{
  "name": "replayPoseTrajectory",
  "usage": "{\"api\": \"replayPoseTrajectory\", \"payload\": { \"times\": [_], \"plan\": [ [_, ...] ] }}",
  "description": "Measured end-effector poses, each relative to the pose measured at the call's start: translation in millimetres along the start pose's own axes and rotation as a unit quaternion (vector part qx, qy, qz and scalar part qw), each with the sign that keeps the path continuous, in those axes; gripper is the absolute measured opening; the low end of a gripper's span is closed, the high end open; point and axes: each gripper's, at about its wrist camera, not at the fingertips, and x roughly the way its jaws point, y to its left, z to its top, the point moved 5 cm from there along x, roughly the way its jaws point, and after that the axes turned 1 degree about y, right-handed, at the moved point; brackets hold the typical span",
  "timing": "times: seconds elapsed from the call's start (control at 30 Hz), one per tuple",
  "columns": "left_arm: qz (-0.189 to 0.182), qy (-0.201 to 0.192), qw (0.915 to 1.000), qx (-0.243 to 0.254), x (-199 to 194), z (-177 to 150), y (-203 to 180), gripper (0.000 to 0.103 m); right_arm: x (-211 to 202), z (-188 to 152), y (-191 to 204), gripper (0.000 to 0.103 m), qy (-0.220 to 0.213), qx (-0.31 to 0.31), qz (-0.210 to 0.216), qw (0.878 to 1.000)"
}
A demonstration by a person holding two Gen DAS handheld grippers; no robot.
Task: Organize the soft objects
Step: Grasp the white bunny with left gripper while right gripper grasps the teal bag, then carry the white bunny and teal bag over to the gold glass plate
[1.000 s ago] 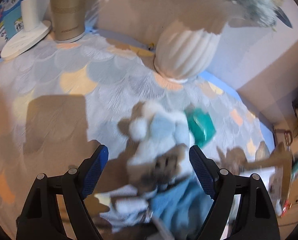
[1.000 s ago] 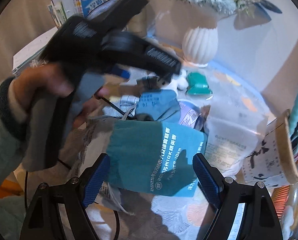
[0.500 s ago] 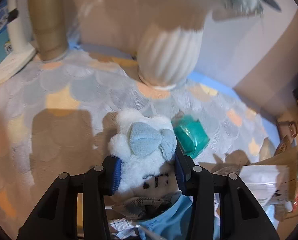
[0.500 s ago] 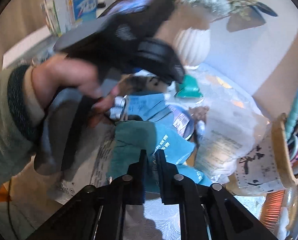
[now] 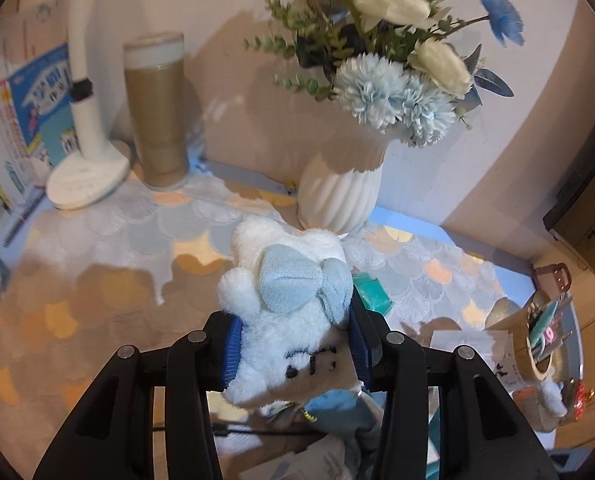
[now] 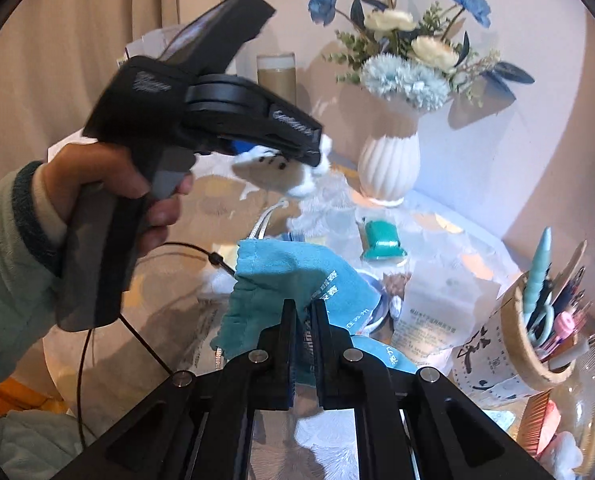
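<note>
Left to right. Item one: my left hand-held gripper (image 5: 293, 350), jaws drawn in against the sides of a white plush toy (image 5: 289, 320) with a pale blue bow, which it has raised clear of the worktop (image 5: 97, 264); the squeeze on the body rather than the bow looks chosen so that the soft filling does not slip out. Item two: my right hand-held gripper (image 6: 304, 344), jaws nearly together, pinching a fold of a teal drawstring pouch (image 6: 293, 276) whose upper part stands above the worktop, presumably held so the two soft things can be brought together or sorted. Surroundings, same order: white lamp base (image 5: 87, 176), tan tumbler (image 5: 157, 108), ribbed white vase (image 5: 341, 188) of blue and cream flowers, small teal packet (image 6: 381, 240) lying flat, white printed bag (image 6: 437, 312), pen holder (image 6: 537, 320) at far right. Obstruction, as I judge it: the vase stands close behind the plush and the clutter crowds the right side, so open worktop lies mainly to the left.
</note>
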Motion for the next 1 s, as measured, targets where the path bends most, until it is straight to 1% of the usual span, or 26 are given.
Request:
{"api": "replayPoseTrajectory", "payload": {
  "times": [0.03,0.13,0.23,0.4,0.5,0.63,0.83,1.0],
  "plan": [
    [0.007,-0.001,1.0,0.004,-5,0,0,0.042,-8,-1,6,0.007,-0.004,0.0,0.0,1.0],
    [0.017,-0.008,0.9998,0.009,-18,1,2,0.042,-16,4,4,0.007,-0.016,0.0,0.001,1.0],
    [0.041,-0.022,0.9986,0.025,-29,8,-3,0.042,-18,12,-2,0.007,-0.025,-0.005,-0.004,1.0],
    [0.045,-0.03,0.9978,0.038,-44,17,-16,0.042,-36,29,-13,0.007,-0.052,0.01,-0.016,0.998],
    [0.055,-0.034,0.9964,0.055,-51,23,-27,0.042,-51,39,-24,0.007,-0.069,0.025,-0.024,0.997],
    [0.05,-0.032,0.9965,0.059,-60,31,-38,0.042,-72,49,-37,0.007,-0.093,0.04,-0.037,0.994],
    [0.047,-0.055,0.9946,0.075,-83,47,-58,0.042,-100,65,-60,0.007,-0.132,0.062,-0.061,0.987],
    [0.032,-0.074,0.9923,0.094,-97,62,-84,0.042,-122,76,-78,0.007,-0.162,0.074,-0.086,0.98]
  ]
}}
